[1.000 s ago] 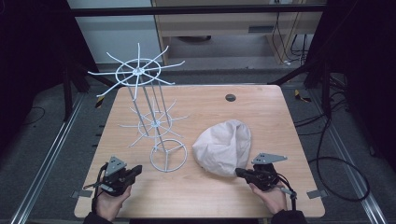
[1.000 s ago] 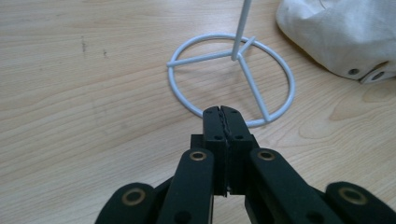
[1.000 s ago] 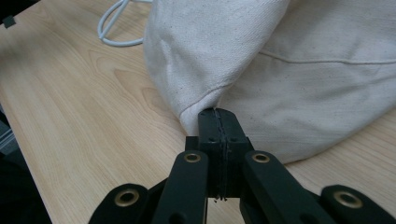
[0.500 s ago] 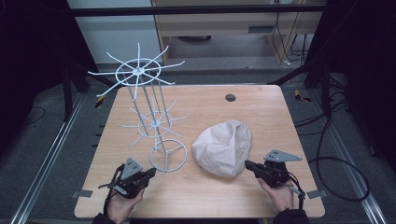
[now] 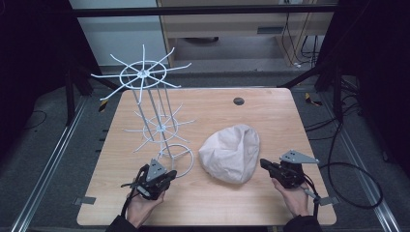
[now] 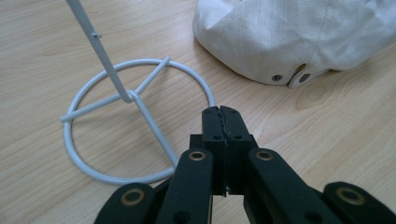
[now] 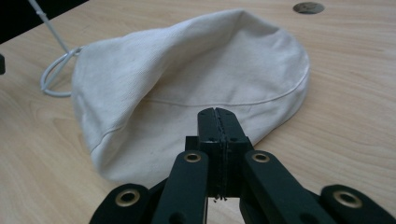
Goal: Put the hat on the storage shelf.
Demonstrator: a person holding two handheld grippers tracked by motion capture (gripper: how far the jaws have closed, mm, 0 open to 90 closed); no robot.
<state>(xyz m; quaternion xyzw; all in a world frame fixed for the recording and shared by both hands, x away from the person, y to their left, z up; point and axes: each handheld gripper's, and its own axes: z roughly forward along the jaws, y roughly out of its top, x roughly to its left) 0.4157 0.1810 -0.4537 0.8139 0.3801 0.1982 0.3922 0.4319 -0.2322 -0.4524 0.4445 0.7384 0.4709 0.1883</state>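
Left gripper (image 5: 167,177): jaws fully closed, pads pressed together, nothing between them. Its tip sits just beside the near right rim of the ring base (image 6: 140,100) of the white wire rack (image 5: 150,116), apart from it. Right gripper (image 5: 265,164): jaws likewise closed flat on each other, holding nothing. Its tip lies near the right edge of the cream cloth cap (image 5: 231,153), not touching it. The cap rests on the wooden table (image 5: 270,111) between the two grippers, just right of the ring base. A small dark disc (image 5: 238,101) lies near the far edge.
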